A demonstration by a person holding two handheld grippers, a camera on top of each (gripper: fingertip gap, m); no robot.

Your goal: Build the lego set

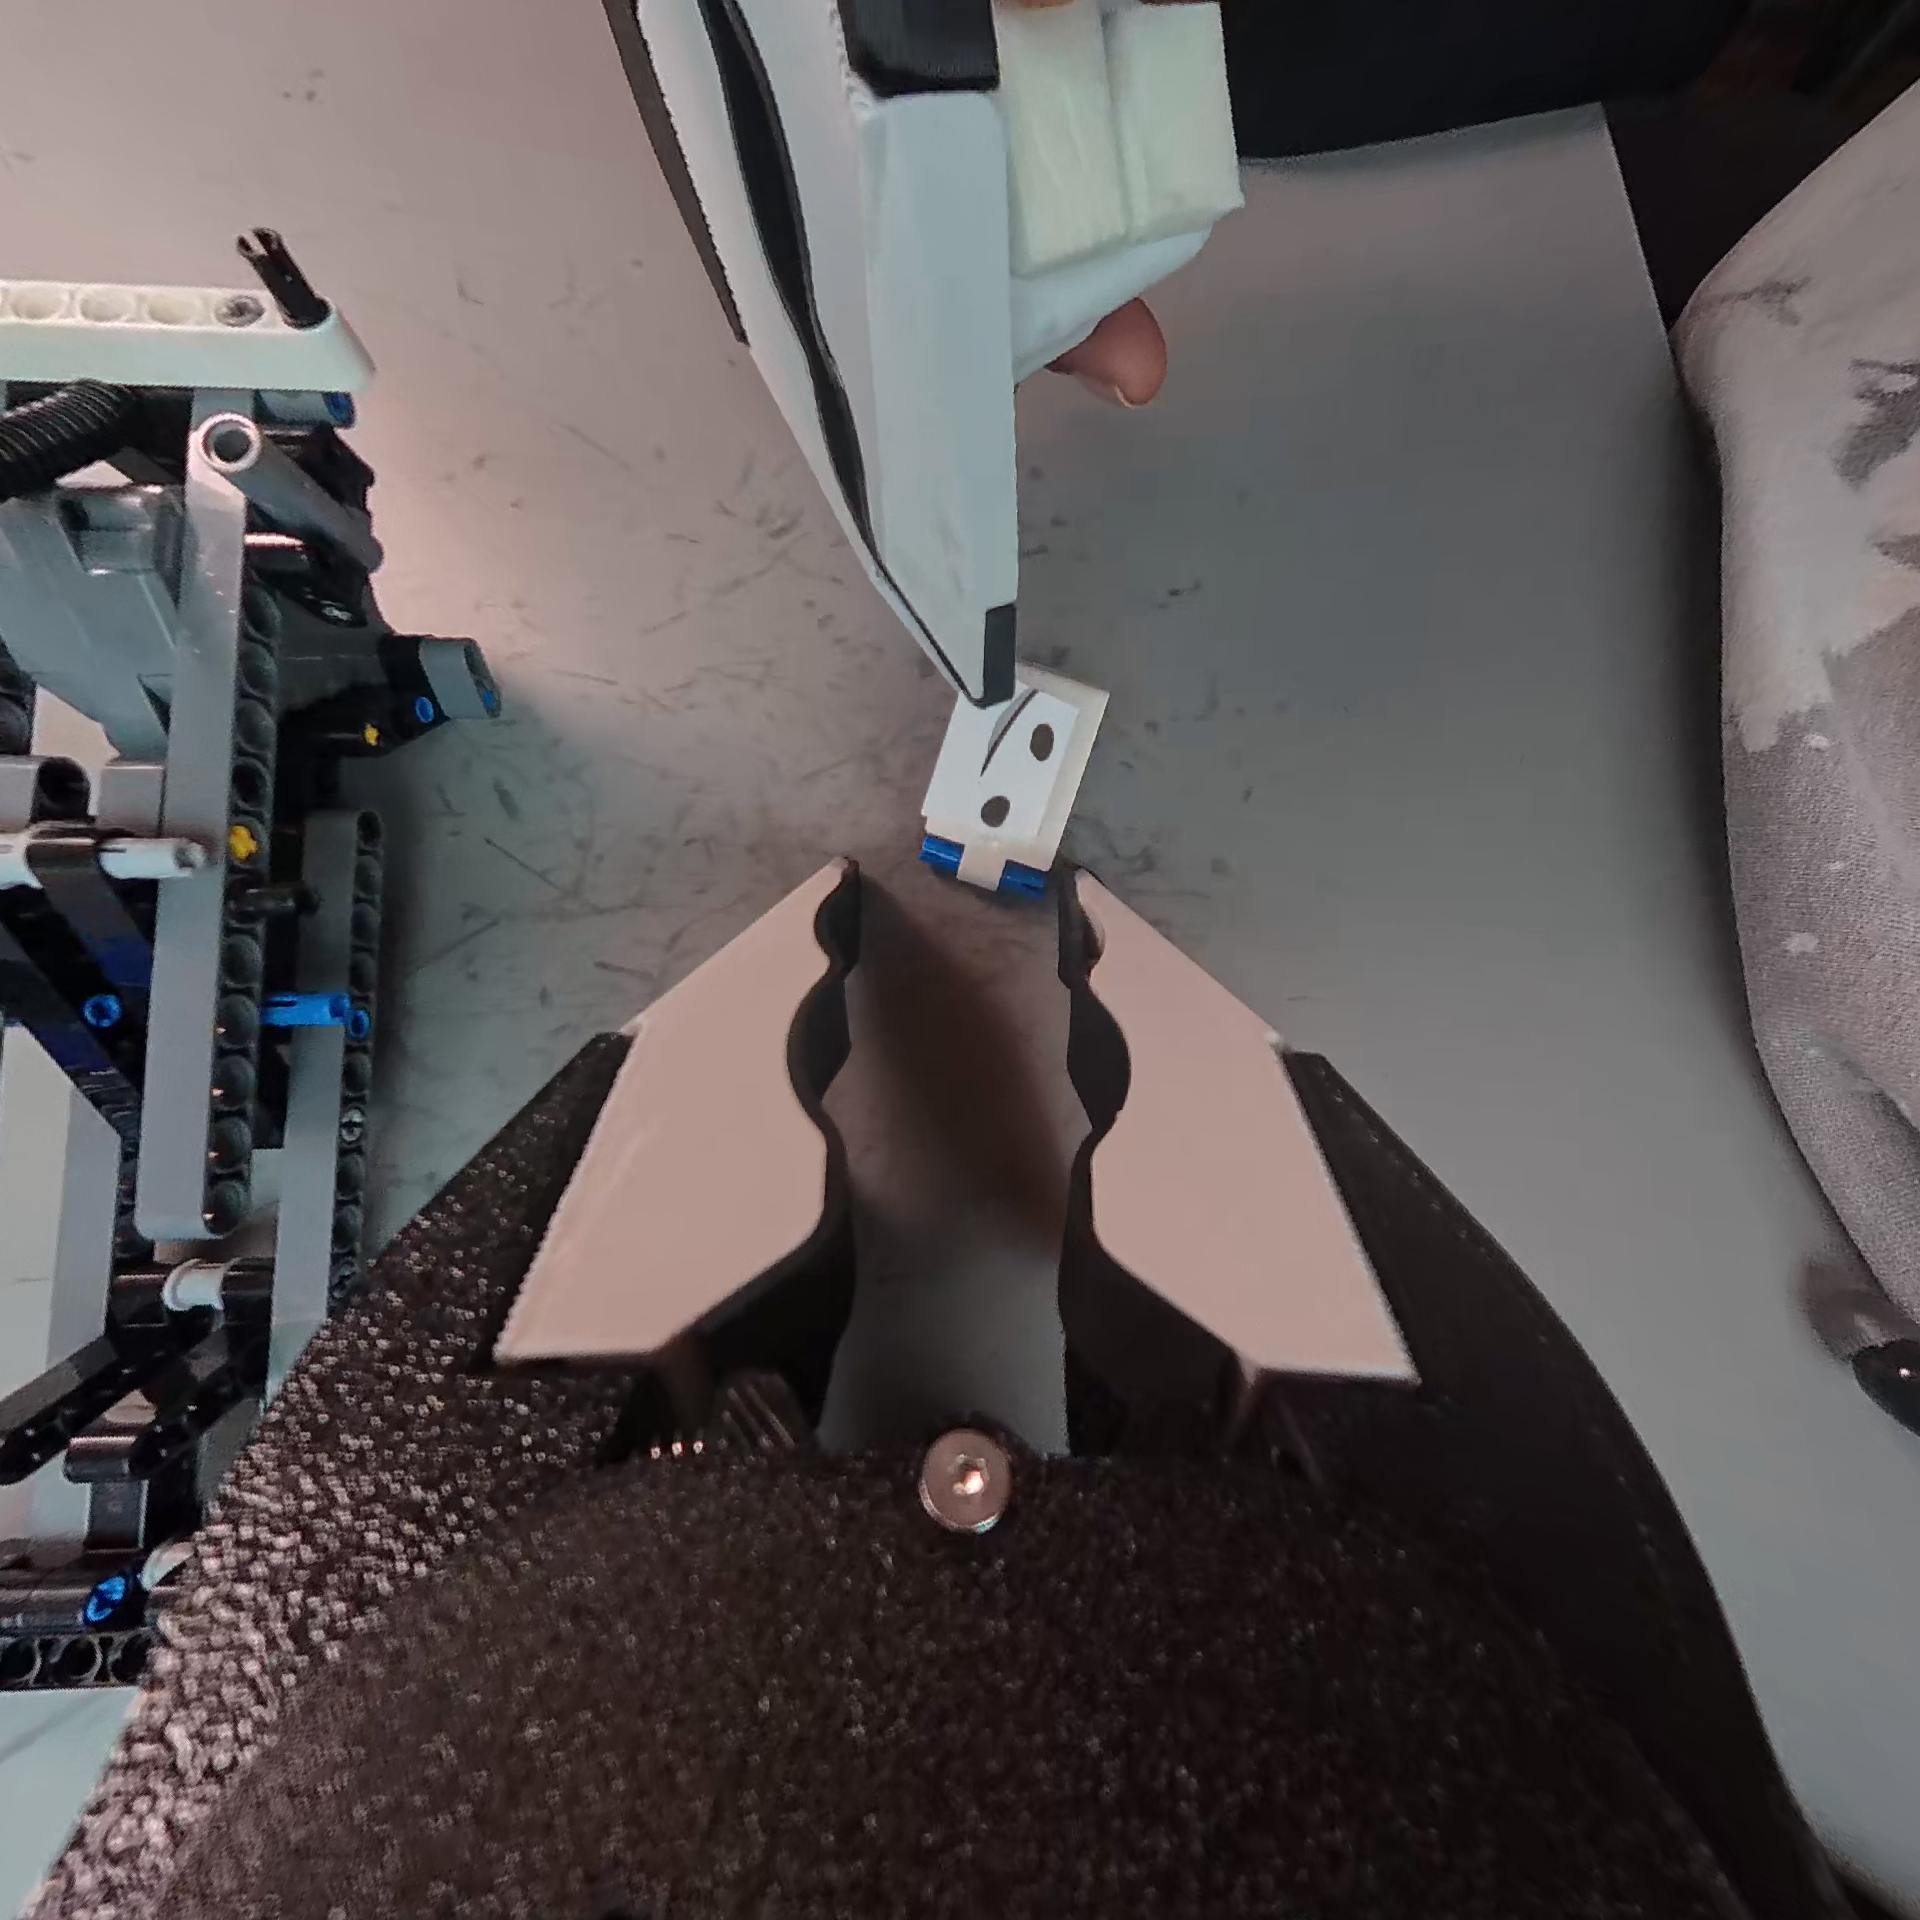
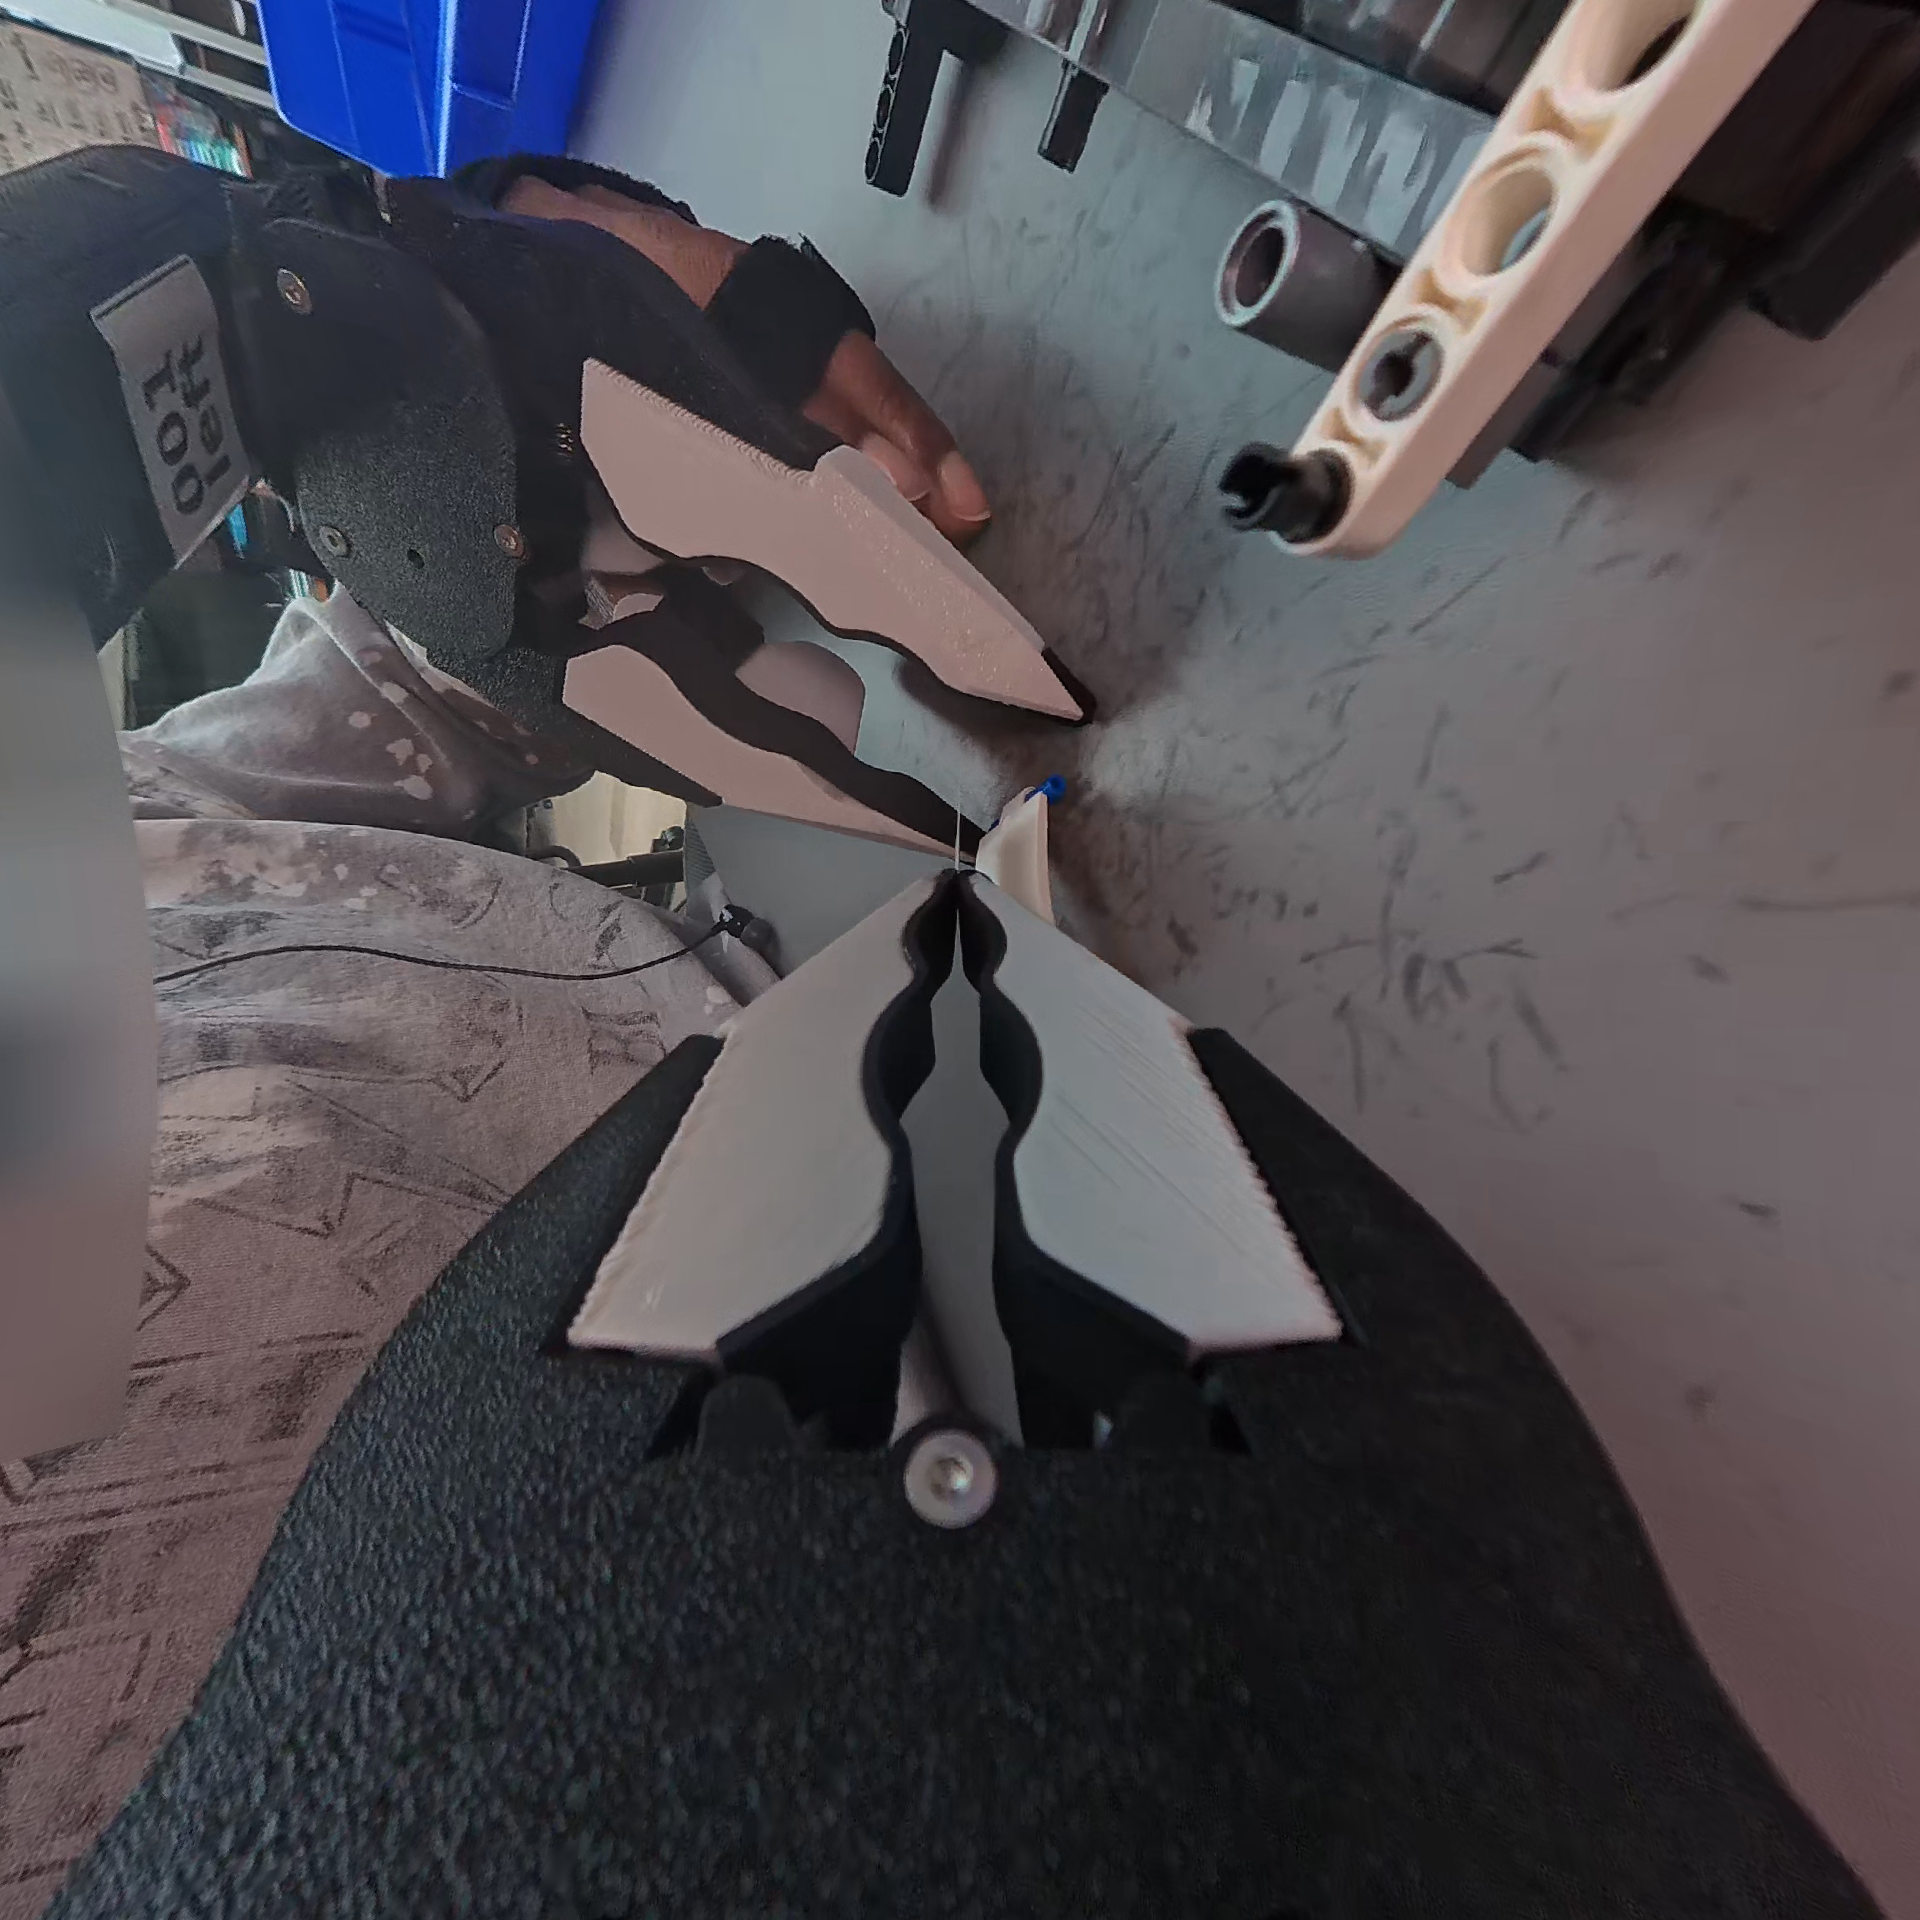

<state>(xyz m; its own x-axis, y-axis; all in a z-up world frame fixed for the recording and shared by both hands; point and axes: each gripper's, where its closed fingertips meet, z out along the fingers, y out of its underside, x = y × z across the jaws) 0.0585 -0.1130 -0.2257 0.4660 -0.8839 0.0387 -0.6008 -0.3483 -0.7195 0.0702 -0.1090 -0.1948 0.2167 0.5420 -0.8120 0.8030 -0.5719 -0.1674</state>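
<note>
While the left gripper (image 1: 961,873) is being held with its jaws spread apart above the scratched grey table (image 1: 1403,623), a small white panel piece (image 1: 1013,774) is being presented just beyond its fingertips. A blue pin (image 1: 940,854) is being carried at the near end of this piece, close to the gap between the open fingers, and two dark holes are being shown on its white face. The far end of the piece is being met by the tip of the right gripper (image 2: 958,881), whose fingers are being pressed together; whether the piece is actually being pinched between them cannot be told. In the right wrist view the same piece is being seen edge-on, just past the closed fingertips and beside the lower finger of the left gripper. The partly built lego model (image 1: 197,831), made of grey, black and white beams, is being kept at the left of the table, well apart from the piece. A black pin (image 2: 1273,497) is being displayed at the end of a white beam (image 2: 1496,281) of the model.
</note>
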